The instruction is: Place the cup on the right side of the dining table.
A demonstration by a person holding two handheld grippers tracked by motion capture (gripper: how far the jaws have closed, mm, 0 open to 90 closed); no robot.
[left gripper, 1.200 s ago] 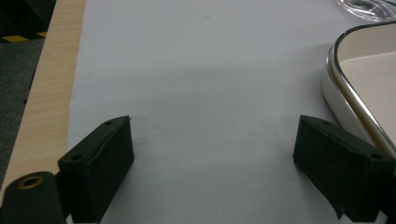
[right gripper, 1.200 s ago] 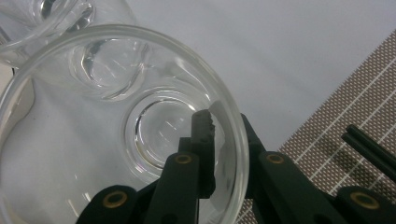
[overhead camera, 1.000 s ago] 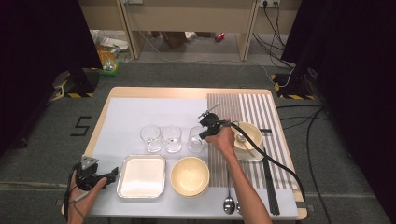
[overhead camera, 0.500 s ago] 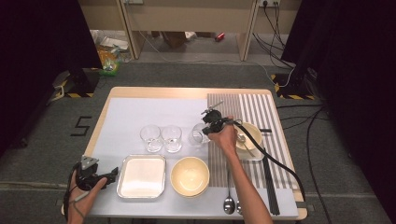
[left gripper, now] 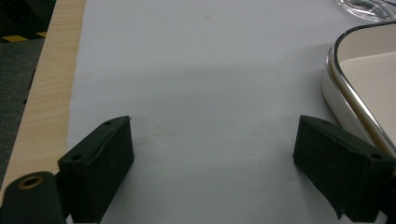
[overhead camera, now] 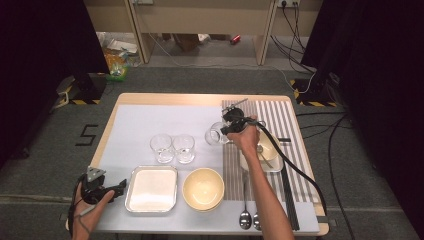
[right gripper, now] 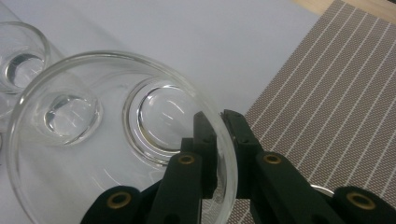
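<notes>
I had the right gripper pinched on the tilted glass's rim, probably lifted, so slow wrist moves were key; left gripper sat wide open, empty.

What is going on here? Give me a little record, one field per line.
Held item: clear drinking glass, tilted, lifted off the table
Holder: right gripper, jaws pinching the glass rim
Left gripper: open, low over the pale table mat
Beside it: white rectangular metal-rimmed tray
Also there: two upright clear glasses, round yellow bowl
</notes>
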